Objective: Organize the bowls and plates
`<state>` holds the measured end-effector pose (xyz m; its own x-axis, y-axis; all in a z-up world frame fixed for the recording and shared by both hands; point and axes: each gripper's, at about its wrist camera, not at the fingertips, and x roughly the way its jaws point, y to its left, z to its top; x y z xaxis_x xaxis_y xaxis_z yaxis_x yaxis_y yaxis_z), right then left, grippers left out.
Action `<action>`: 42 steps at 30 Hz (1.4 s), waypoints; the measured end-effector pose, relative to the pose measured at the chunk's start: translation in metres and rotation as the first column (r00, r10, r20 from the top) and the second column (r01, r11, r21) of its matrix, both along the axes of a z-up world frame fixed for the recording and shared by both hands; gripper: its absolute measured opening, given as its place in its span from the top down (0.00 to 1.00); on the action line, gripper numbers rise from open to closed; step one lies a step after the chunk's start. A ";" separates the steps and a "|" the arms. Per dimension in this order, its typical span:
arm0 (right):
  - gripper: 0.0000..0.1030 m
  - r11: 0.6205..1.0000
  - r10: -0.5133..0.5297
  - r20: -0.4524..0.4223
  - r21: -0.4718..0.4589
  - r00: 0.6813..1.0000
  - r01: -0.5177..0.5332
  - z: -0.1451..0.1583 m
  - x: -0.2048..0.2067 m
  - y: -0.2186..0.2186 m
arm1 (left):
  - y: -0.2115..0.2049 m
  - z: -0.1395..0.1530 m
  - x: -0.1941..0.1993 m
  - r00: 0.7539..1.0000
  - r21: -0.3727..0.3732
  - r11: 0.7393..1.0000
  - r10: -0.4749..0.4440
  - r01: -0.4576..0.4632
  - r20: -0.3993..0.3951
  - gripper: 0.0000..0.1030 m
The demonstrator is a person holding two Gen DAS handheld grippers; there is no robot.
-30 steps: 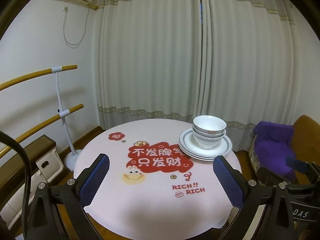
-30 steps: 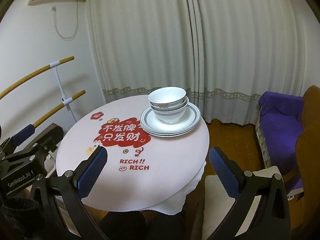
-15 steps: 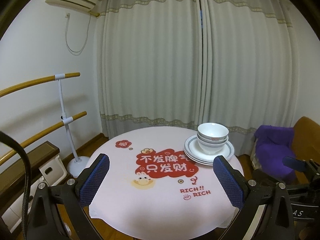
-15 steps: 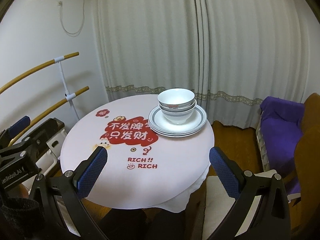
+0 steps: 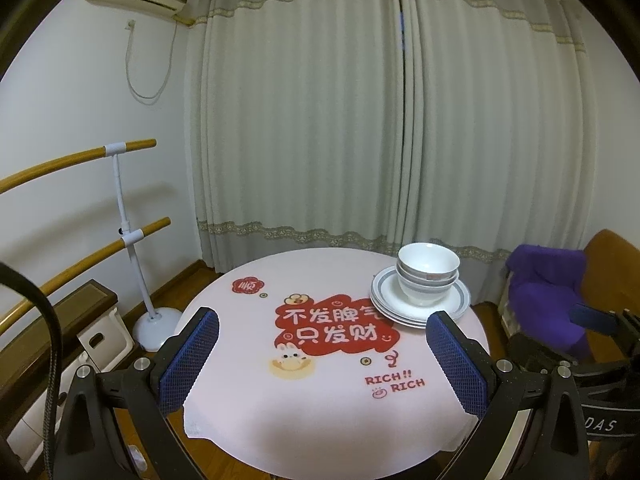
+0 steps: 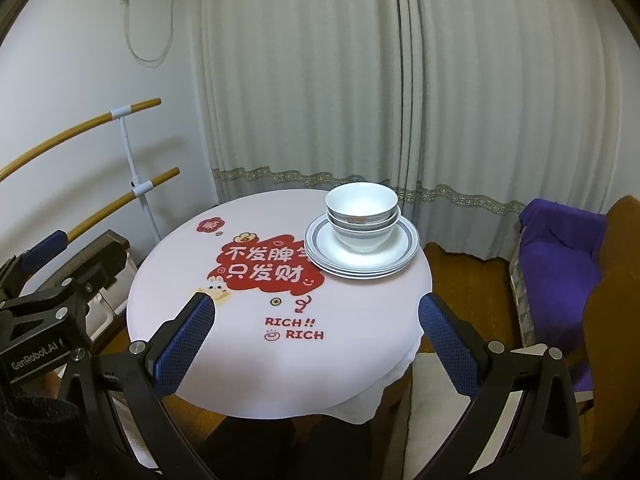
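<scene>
A stack of white bowls (image 5: 427, 276) (image 6: 362, 216) sits nested on a stack of grey-rimmed white plates (image 5: 420, 312) (image 6: 396, 256) at the far right of a round table (image 5: 320, 408) (image 6: 248, 364) covered by a pink cloth with red print. My left gripper (image 5: 322, 358) hangs open in front of the table's near edge, nothing between its blue pads. My right gripper (image 6: 316, 344) is open too, held back from the table and well short of the dishes. The left gripper's body (image 6: 48, 308) shows at the left of the right wrist view.
Closed grey curtains (image 5: 380, 120) hang behind the table. Wooden rails on a white stand (image 5: 132, 240) run along the left wall. A brown chair with a purple cloth (image 6: 560, 248) stands to the right, a cushioned seat (image 6: 424, 412) beside the table's near right edge.
Both grippers have pulled back and lifted away from the table, so the table and dishes look smaller and lower. The dishes have not moved. Both grippers stay open.
</scene>
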<state>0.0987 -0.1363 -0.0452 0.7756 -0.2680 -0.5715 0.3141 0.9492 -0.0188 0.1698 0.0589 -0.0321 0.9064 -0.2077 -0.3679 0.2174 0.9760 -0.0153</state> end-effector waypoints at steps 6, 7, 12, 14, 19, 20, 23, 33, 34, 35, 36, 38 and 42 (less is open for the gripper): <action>0.00 1.000 0.008 -0.003 0.005 1.000 -0.008 0.012 0.016 -0.004 | -0.004 0.017 0.022 1.000 0.007 1.000 0.007 -0.007 -0.009 0.01; 0.00 1.000 0.008 -0.004 0.002 1.000 -0.008 0.013 0.018 -0.003 | -0.005 0.019 0.027 1.000 0.005 1.000 0.007 -0.006 -0.014 0.01; 0.00 1.000 0.007 -0.011 0.002 1.000 -0.007 0.019 0.035 -0.008 | -0.010 0.026 0.050 1.000 0.013 1.000 0.005 -0.005 -0.019 0.01; 0.00 1.000 0.005 -0.015 0.003 1.000 -0.005 0.019 0.041 -0.011 | -0.012 0.027 0.061 1.000 0.013 1.000 0.004 -0.004 -0.027 0.01; 0.00 1.000 -0.001 -0.032 0.014 0.999 0.001 0.017 0.051 -0.017 | -0.018 0.025 0.081 0.999 0.016 1.000 -0.003 0.004 -0.050 0.01; 0.00 1.000 -0.002 -0.036 0.016 0.999 0.003 0.016 0.053 -0.018 | -0.019 0.025 0.085 0.998 0.016 1.000 -0.005 0.006 -0.056 0.01; 0.00 1.000 -0.010 -0.046 0.022 0.999 0.011 0.013 0.057 -0.023 | -0.022 0.024 0.094 0.998 0.017 1.000 -0.010 0.011 -0.067 0.01; 0.00 0.999 -0.021 -0.073 0.044 0.997 0.025 0.002 0.065 -0.035 | -0.031 0.018 0.115 0.994 0.034 0.999 -0.019 0.023 -0.106 0.01; 0.00 0.999 -0.024 -0.075 0.047 0.997 0.027 0.001 0.065 -0.036 | -0.033 0.017 0.118 0.994 0.036 0.999 -0.020 0.024 -0.110 0.01; 0.00 0.998 -0.025 -0.077 0.050 0.997 0.029 0.000 0.066 -0.037 | -0.034 0.017 0.119 0.993 0.037 0.999 -0.021 0.025 -0.113 0.01; 0.00 0.998 -0.026 -0.081 0.053 0.996 0.031 -0.002 0.067 -0.039 | -0.036 0.017 0.121 0.993 0.039 0.999 -0.021 0.026 -0.117 0.01; 0.00 0.998 -0.029 -0.086 0.056 0.996 0.034 -0.004 0.068 -0.041 | -0.039 0.015 0.124 0.992 0.042 0.999 -0.024 0.029 -0.122 0.01; 0.00 0.997 -0.037 -0.097 0.064 0.995 0.044 -0.009 0.071 -0.048 | -0.045 0.010 0.133 0.989 0.047 0.998 -0.032 0.039 -0.144 0.01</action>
